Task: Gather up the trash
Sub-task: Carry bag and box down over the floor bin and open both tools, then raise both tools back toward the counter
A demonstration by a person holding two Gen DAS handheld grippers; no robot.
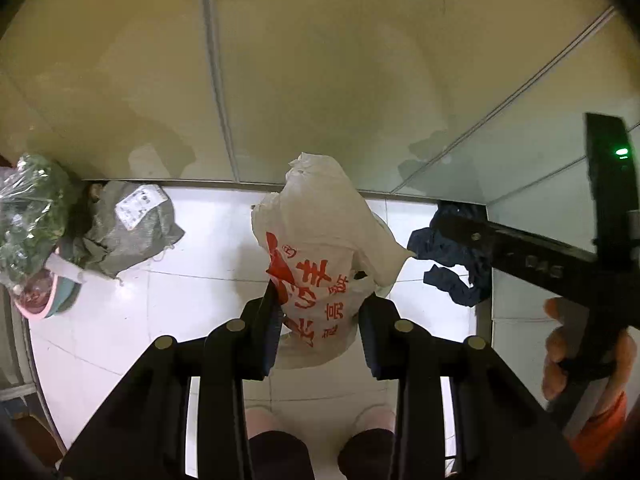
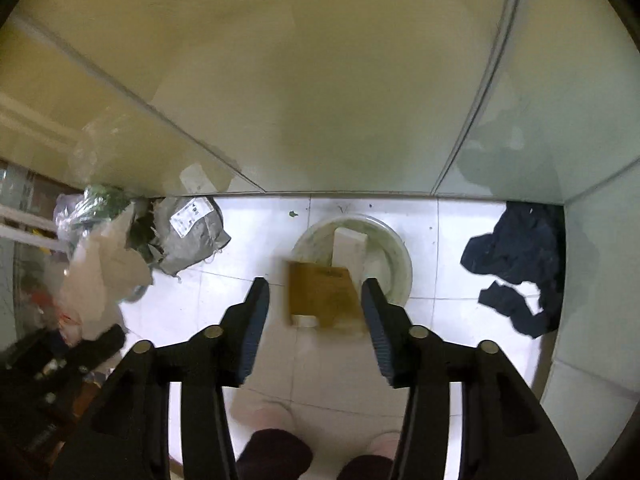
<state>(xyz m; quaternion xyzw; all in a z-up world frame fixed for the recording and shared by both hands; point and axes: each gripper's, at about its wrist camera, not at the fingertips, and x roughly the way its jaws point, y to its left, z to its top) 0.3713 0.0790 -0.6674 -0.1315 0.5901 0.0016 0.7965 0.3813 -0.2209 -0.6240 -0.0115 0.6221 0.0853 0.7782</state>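
Note:
My left gripper (image 1: 318, 312) has its jaws partly closed on a white plastic bag with red print (image 1: 316, 264), which hangs up between the fingers. In the right wrist view the same bag (image 2: 100, 276) shows at the left. My right gripper (image 2: 316, 312) is open, with a blurred brown cardboard piece (image 2: 322, 298) between the fingers, above a white basin (image 2: 394, 258) that holds a white block (image 2: 350, 246). I cannot tell if the cardboard touches the pads. The right gripper's body (image 1: 560, 264) crosses the left view at the right.
A grey parcel bag with a label (image 1: 132, 228) lies by the wall, also in the right wrist view (image 2: 192, 236). A clear bag of greens (image 1: 32, 216) sits over a pink bowl (image 1: 48, 300). Dark blue cloth (image 2: 516, 264) lies in the right corner. My feet (image 2: 272, 416) stand on white tiles.

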